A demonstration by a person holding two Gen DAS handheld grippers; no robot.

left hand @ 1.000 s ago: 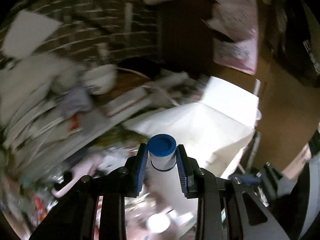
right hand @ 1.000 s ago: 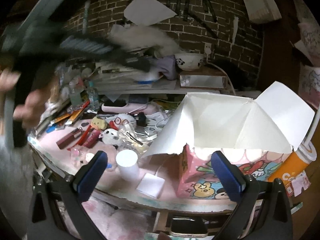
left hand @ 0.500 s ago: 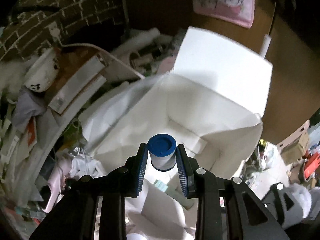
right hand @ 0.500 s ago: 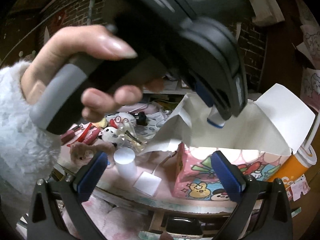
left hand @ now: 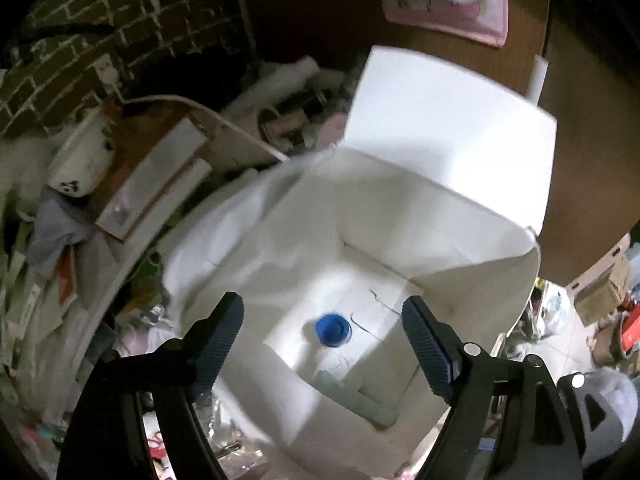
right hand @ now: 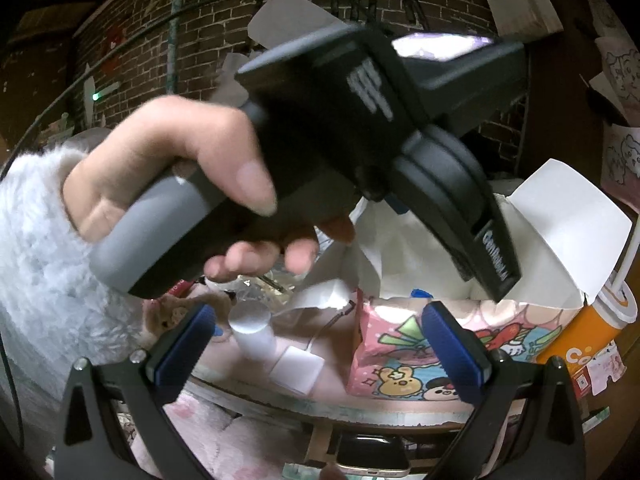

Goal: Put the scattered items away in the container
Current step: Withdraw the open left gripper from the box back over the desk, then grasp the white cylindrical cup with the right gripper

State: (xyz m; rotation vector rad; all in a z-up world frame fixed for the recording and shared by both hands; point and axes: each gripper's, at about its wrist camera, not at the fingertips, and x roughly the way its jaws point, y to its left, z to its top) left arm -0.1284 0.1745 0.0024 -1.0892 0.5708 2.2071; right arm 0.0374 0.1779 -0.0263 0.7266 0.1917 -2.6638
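Between the spreading blue pads of the left gripper (left hand: 322, 342), whose jaws were opening with nothing pressed between them, a blue-capped bottle (left hand: 333, 330) lay, apparently upright, on the floor of the white-lined container (left hand: 440, 216). Nearer the other camera, the right gripper (right hand: 318, 346) stood released and empty. Beyond it, a hand (right hand: 192, 184) in a fluffy sleeve (right hand: 40, 248) held the left tool over the container's cartoon-printed wall (right hand: 404, 356). A brick wall (right hand: 224, 32) closed the background.
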